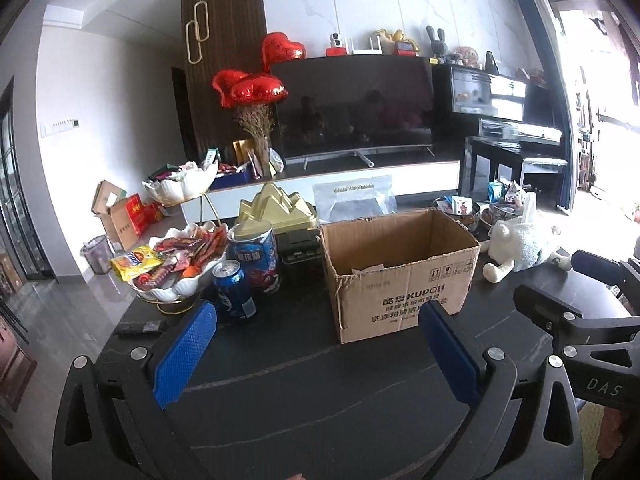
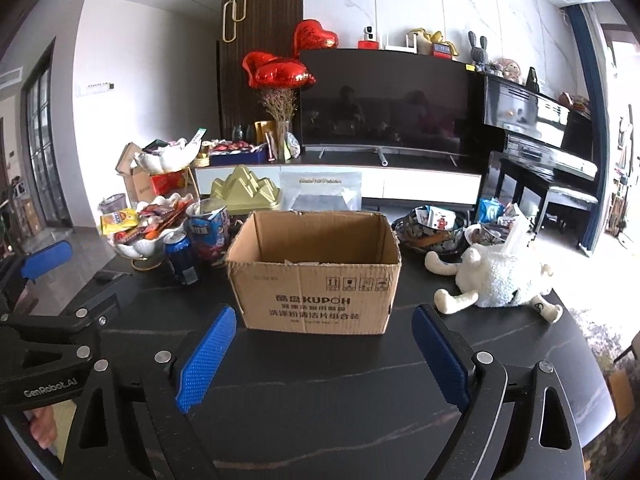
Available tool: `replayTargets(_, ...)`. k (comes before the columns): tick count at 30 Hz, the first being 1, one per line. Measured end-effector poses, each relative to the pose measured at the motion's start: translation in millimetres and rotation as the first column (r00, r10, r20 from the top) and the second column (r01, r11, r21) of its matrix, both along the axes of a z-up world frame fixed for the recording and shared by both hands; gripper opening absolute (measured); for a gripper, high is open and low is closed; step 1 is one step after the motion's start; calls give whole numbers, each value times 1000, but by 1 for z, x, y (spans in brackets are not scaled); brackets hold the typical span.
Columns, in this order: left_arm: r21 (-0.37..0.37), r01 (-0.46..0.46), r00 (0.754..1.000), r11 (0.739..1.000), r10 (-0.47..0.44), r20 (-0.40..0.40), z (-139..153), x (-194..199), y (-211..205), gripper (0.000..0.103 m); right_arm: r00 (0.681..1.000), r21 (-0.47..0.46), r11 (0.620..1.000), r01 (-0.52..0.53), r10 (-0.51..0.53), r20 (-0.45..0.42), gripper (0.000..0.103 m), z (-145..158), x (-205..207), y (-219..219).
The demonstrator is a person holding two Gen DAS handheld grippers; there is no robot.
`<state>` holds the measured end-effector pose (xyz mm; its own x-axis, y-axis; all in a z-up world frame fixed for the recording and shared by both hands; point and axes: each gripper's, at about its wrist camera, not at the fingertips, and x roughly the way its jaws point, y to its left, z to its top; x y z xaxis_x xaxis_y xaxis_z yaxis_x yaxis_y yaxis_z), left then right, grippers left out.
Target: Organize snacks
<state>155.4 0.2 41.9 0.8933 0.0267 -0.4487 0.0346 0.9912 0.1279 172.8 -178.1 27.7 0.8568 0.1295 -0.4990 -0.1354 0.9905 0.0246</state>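
An open cardboard box [image 1: 400, 268] stands in the middle of the dark table; it also shows in the right wrist view [image 2: 316, 276]. A white shell-shaped bowl of snack packets [image 1: 176, 260] sits to its left, also in the right wrist view [image 2: 148, 228]. A blue soda can [image 1: 234, 290] and a blue tin [image 1: 256, 256] stand beside the bowl. My left gripper [image 1: 316, 344] is open and empty, short of the box. My right gripper [image 2: 324, 348] is open and empty, just in front of the box.
A white plush toy [image 2: 500, 280] lies right of the box. Dark bowls with snack packets [image 2: 432, 228] sit behind it. A gold mountain-shaped box [image 1: 276, 208] stands behind the tin. A remote [image 1: 140, 326] lies at the table's left edge. The TV stand is beyond.
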Motion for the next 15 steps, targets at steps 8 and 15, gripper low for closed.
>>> replayTargets(8,-17,6,1000,1000,-6,-3,-4,-20,2,103,1000,-11,1000,5,-5,9,90,-1,-17,-1)
replayTargets(15,-34,4,1000,999,-4,2,-4,-30,2,103,1000,-9,1000,8,-8,30,90,2,-29,-2)
